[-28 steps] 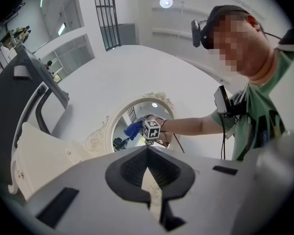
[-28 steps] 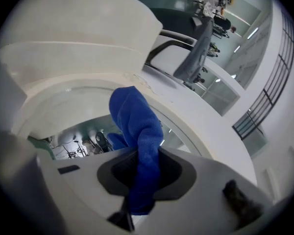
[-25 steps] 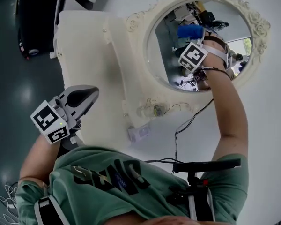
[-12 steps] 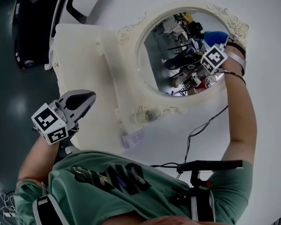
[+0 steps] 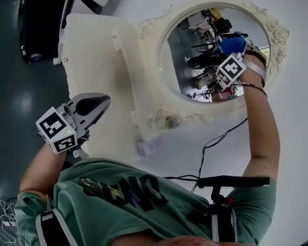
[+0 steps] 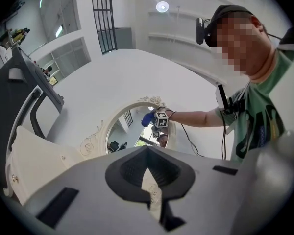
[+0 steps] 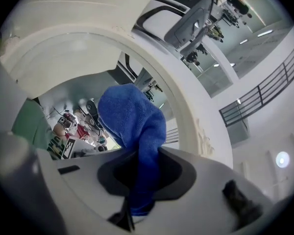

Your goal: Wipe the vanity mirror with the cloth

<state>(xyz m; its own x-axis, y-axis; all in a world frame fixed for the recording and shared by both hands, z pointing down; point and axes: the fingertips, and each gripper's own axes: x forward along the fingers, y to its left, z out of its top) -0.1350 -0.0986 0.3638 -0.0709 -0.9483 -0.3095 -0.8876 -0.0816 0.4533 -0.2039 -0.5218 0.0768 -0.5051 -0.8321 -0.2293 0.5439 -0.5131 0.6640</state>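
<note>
Nearest the head camera, the person's green shirt (image 5: 128,193) filled the bottom of the frame, with a black cable (image 5: 208,140) trailing across the white surface beyond it. Low at the person's own left, the left gripper (image 5: 99,101) hovered over the edge of the cream dressing table (image 5: 92,45), well apart from the glass. Its own view showed the jaws drawn together to a thin slit, with nothing between them.

Farther out, the right arm (image 5: 259,132) reached up to the vanity mirror (image 5: 177,60), an oval glass in an ornate cream frame (image 5: 278,34) mounted at the back of the table. The right gripper (image 5: 231,54) was clamped on the blue cloth (image 5: 232,44), a strip of it pinched between the jaws and the bunched end standing out past the tips. In the head view the cloth sat at the upper right part of the glass, close to the frame's inner rim. The right gripper view showed the bunched end in front of the glass, though whether it pressed on the surface could not be told. Room clutter was reflected in the mirror.
</note>
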